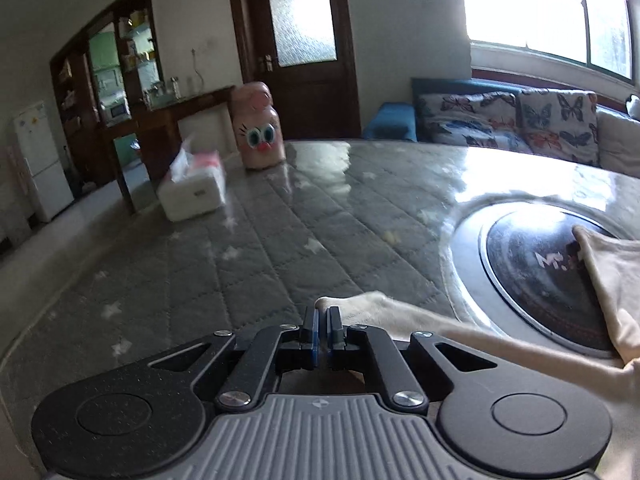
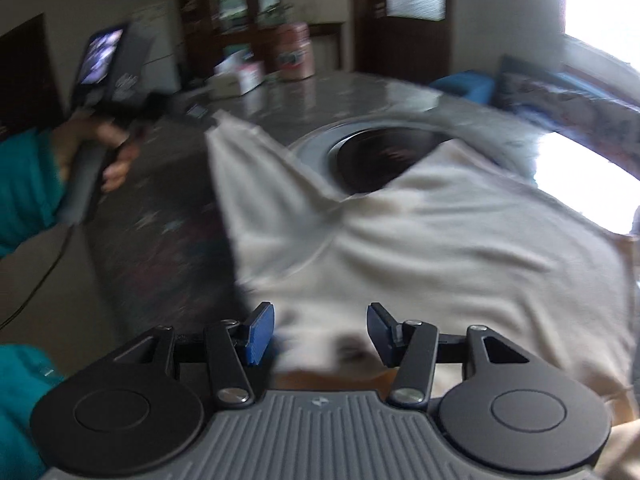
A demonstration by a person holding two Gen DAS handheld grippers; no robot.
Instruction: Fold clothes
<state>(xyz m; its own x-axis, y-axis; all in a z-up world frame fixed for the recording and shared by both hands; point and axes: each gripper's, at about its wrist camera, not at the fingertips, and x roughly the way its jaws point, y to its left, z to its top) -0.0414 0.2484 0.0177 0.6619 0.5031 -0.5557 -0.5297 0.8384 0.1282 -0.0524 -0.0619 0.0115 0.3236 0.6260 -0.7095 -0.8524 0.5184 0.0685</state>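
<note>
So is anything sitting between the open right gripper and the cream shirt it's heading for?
Nothing visible. The right gripper hangs open just above the cream shirt, with only cloth showing between its fingers. The left gripper is shut on a stretched-out corner of the shirt, well off to the side.

Cream garment [image 1: 608, 280] cut off at right edge; motion-blurred right view.

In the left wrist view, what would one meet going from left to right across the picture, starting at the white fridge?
White fridge → tissue box → pink cartoon-faced container → dark wooden door → round black inset in the table → butterfly cushions.
</note>
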